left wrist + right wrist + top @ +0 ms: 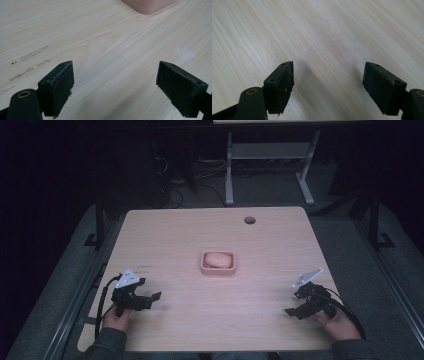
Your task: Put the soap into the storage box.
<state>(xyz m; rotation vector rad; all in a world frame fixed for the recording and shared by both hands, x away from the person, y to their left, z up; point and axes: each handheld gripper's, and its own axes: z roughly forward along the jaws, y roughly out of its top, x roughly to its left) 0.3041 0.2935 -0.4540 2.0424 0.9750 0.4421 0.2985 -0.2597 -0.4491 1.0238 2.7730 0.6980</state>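
Centrally, pink dish (218, 268) holding oval soap (218, 259), long axis left-right, left claw (115, 82) and right claw (328, 82) gaping, empty

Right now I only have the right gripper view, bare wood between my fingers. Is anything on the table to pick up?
Observer: Yes. A pink square dish sits near the middle of the light wooden table, seen in the high view.
Operator: Anything in it?
Observer: A pale rounded lump lies inside; I cannot tell what it is.
Operator: Where is my other hand?
Observer: The left gripper is at the near left of the table, open, with nothing between its fingers.
Operator: Does it face the dish?
Observer: Roughly; a corner of the dish shows at the top of the left gripper view.
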